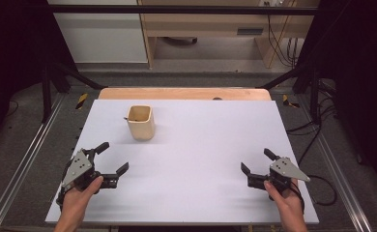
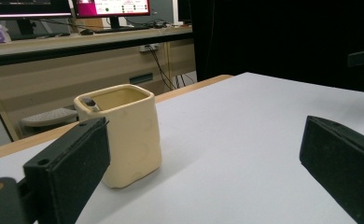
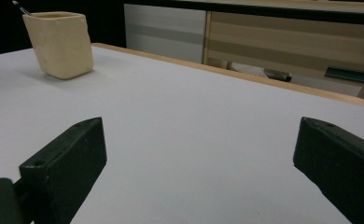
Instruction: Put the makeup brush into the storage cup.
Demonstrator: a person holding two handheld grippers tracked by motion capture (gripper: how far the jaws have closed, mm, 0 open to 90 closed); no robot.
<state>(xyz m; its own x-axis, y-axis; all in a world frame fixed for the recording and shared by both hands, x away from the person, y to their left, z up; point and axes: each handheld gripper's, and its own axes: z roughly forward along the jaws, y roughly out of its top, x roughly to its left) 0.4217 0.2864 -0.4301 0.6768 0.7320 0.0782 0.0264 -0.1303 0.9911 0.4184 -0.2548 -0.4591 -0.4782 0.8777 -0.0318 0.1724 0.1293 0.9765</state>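
High view: cream square-sided cup upright on the white table, toward the far edge and left of centre, well apart from both tools. Small dark-tipped item leaning inside at one corner of the rim, too small to identify. Walls thick and slightly dimpled, matte, with rounded corners; likely ceramic or moulded clay, so probably stiff, moderately heavy and apt to chip if knocked. Flat sides likely to offer the surest hold, pinched across two opposite walls at mid-height, or over one wall at the rim on the side away from the leaning item. Left tool near the near-left corner, held in a hand, jaws spread wide and holding nothing, pointed roughly toward the cup. Right tool near the near-right corner, gripped by the other hand, jaws likewise spread and holding nothing. Wooden strip visible along the table's far edge.
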